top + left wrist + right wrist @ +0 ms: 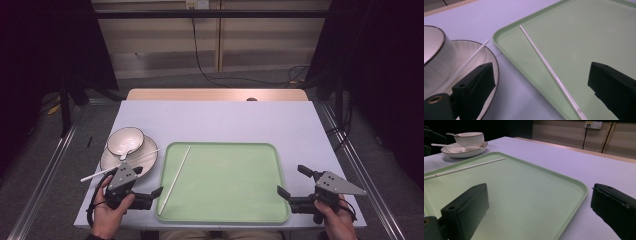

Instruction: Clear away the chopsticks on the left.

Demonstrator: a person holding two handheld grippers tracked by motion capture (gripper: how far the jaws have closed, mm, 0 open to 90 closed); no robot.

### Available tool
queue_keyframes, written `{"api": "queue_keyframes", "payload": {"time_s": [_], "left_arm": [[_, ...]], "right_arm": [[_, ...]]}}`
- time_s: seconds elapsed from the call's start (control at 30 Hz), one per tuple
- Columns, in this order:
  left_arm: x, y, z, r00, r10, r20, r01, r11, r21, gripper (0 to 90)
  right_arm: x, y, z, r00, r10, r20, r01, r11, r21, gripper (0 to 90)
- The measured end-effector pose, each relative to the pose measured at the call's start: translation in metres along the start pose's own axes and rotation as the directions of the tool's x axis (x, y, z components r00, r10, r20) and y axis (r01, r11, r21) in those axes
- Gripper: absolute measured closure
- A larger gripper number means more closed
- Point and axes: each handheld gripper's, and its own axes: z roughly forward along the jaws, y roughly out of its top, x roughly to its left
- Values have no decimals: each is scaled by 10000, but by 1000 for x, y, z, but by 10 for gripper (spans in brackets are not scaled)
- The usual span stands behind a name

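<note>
My open left gripper (pixel 156 191) should square over the white chopstick (pixel 175 176) at the tray's (pixel 270 210) nine o'clock edge; my right gripper (pixel 292 181) waits open.

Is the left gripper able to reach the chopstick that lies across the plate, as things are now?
Probably yes. The left gripper is open and empty, right beside the plate. The chopstick lies bare across it, one end sticking out over the table; only the bowl stands close by.
</note>
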Motion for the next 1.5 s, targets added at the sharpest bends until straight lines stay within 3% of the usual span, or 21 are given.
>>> {"api": "queue_keyframes", "payload": {"time_s": [0.17,0.37,0.6,0.67,0.73,0.77,0.9,0.97,1.17,1.33,1.37,1.43,1.5], "left_arm": [[12,-4,-10,9997,-171,189,171,9999,-11,69],[24,-6,-22,9998,-208,-74,208,9998,-8,59],[42,-8,-33,9974,-724,-48,725,9972,158,37],[48,-7,-35,9952,-926,304,920,9956,203,21],[52,-7,-37,9974,-604,394,591,9977,324,39],[54,-7,-37,9975,-646,271,637,9975,315,41],[56,-9,-39,9975,-582,408,569,9978,336,54],[55,-10,-43,9987,-322,395,306,9987,412,51],[70,-14,-45,9988,-377,311,359,9978,554,74],[80,-18,-40,9997,-229,41,225,9964,814,115],[82,-19,-38,9995,-318,-39,320,9951,935,86],[87,-19,-35,9995,-139,-279,175,9910,1324,122],[91,-19,-32,9988,-259,-411,316,9890,1444,151]], "right_arm": [[1,0,0,10000,6,4,-6,10000,-30,14],[0,0,0,10000,-6,-9,6,10000,-14,14],[0,0,0,10000,6,-27,-6,10000,-18,14],[0,0,0,10000,18,1,-18,10000,-21,14],[0,0,0,10000,51,-21,-51,9999,-89,14],[0,0,0,10000,48,-15,-48,10000,-81,14],[0,0,0,10000,48,-43,-49,10000,-63,14],[0,0,-1,10000,61,-31,-61,10000,-66,14],[1,0,0,10000,55,-41,-55,10000,-41,14],[0,0,0,10000,21,6,-21,10000,-28,14],[0,0,0,10000,24,-5,-24,10000,-27,14],[0,0,0,10000,27,-7,-27,10000,-27,14],[0,0,0,10000,47,-11,-47,10000,-35,14]]}}
